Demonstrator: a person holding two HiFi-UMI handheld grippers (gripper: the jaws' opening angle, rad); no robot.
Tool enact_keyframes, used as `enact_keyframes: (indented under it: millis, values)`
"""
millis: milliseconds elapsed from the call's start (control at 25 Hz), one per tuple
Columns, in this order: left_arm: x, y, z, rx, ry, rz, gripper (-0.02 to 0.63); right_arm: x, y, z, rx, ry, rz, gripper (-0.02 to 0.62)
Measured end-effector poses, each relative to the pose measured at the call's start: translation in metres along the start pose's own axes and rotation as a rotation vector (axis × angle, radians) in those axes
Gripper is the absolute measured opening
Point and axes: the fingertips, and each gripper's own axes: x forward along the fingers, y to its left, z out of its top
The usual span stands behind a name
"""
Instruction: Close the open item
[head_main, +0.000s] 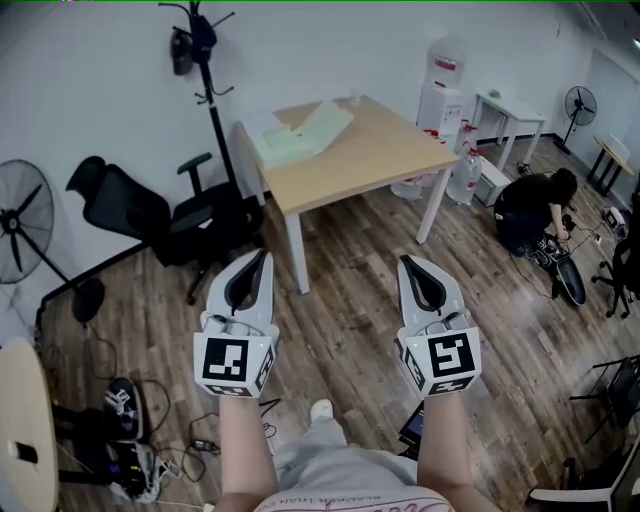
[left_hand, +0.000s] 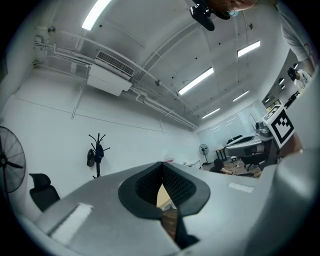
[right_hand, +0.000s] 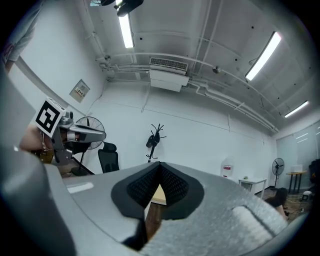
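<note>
Both tools are well short of the table (head_main: 385, 150), pointing toward it. Left tool (head_main: 262, 256) & right tool (head_main: 406, 262): jaws pressed together, nothing btwn them. Open folder (or book, can't tell) (head_main: 300, 135) lies on the table's far-left part, near its edge, leaves spread. Risks, as I judge: w/ jaws together a push may slide it off that edge instead of flipping the cover. The office chair (head_main: 150, 215) left of the table could crowd the approach.
</note>
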Motion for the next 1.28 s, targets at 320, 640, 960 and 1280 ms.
enact_keyframes:
  millis: [320,640,960,1280]
  values:
    - [0.065,0.046,-0.025,0.006,-0.016,0.001,0.014,0.078,-0.017,-0.011,-0.031,0.006,0.004,0.0]
    - [0.12,0.084,-0.058,-0.002,0.016,-0.014,0.014,0.146,-0.027,-0.026,-0.025,0.016,-0.013,0.0]
    - [0.152,0.107,-0.075,-0.005,0.019,0.001,0.014,0.184,-0.037,-0.043,-0.017,0.024,0.002,0.002]
    - [0.188,0.129,-0.098,-0.006,0.048,0.031,0.014,0.226,-0.058,-0.051,-0.015,0.011,0.007,0.002]
